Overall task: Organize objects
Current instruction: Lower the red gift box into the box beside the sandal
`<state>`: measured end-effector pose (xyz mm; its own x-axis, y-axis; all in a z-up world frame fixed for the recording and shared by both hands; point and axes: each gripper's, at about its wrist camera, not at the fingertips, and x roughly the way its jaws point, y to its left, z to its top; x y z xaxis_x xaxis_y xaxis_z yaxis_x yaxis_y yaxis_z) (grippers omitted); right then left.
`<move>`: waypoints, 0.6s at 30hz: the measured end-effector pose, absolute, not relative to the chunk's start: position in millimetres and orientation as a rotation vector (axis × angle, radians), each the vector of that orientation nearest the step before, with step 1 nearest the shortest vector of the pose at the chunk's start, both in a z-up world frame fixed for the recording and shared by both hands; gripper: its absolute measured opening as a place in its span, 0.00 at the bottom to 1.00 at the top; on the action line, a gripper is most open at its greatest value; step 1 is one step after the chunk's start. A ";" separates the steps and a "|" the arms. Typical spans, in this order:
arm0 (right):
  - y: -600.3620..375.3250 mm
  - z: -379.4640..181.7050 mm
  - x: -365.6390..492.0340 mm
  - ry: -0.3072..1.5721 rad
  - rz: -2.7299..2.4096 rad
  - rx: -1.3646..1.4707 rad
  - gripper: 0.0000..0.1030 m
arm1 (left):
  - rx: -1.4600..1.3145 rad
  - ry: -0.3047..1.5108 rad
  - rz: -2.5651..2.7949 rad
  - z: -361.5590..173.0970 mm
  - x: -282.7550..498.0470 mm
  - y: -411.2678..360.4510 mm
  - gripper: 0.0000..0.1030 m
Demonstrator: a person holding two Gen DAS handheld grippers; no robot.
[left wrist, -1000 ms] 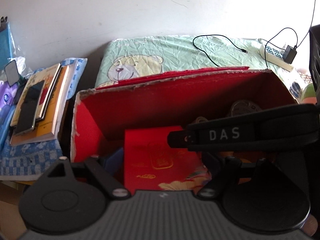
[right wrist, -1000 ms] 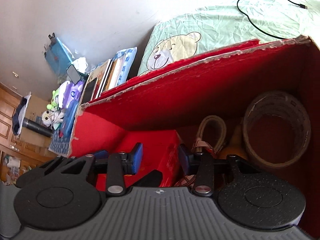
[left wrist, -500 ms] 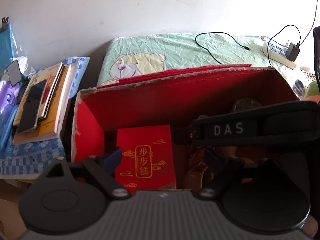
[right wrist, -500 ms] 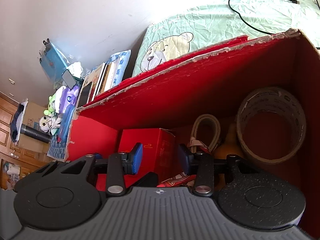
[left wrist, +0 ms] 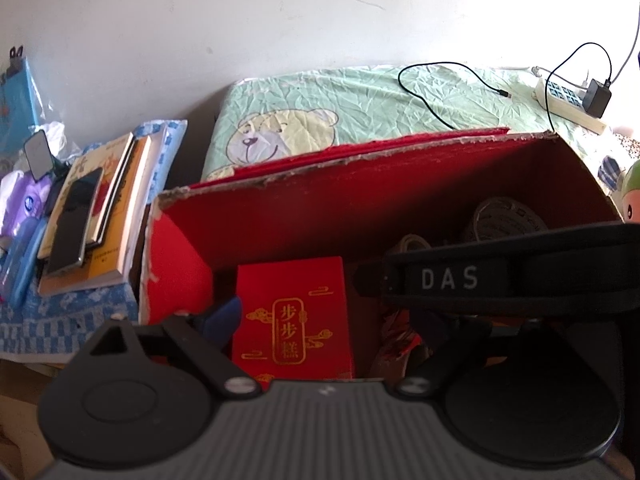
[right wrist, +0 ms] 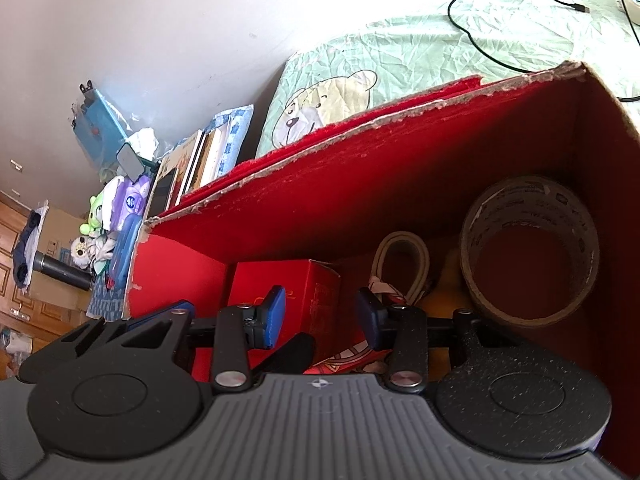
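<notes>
Both grippers hang over the red cardboard box (left wrist: 360, 208). Inside stands a red gift box (left wrist: 294, 316) lettered 步步糕, beside a tape roll (right wrist: 528, 252). The left gripper (left wrist: 324, 320) and right gripper (right wrist: 320, 312) gape empty; "DAS" marks the right gripper's strap (left wrist: 450, 279).
</notes>
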<state>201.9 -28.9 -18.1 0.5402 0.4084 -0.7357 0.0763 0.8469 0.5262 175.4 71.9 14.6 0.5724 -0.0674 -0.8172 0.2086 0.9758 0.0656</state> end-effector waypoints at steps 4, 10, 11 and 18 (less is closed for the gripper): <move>-30.0 -17.1 199.6 0.969 0.196 0.550 0.42 | 0.158 0.956 -0.162 13.6 177.8 71.3 0.90; -31.1 -15.9 196.6 0.938 0.176 0.558 0.41 | 0.113 0.983 -0.163 10.2 184.3 75.5 0.93; -31.6 -15.8 196.4 0.933 0.170 0.560 0.41 | 0.113 0.986 -0.161 9.8 184.8 75.3 0.93; -32.7 -14.9 195.5 0.913 0.149 0.564 0.41 | 0.144 0.997 -0.149 6.1 186.1 71.1 0.95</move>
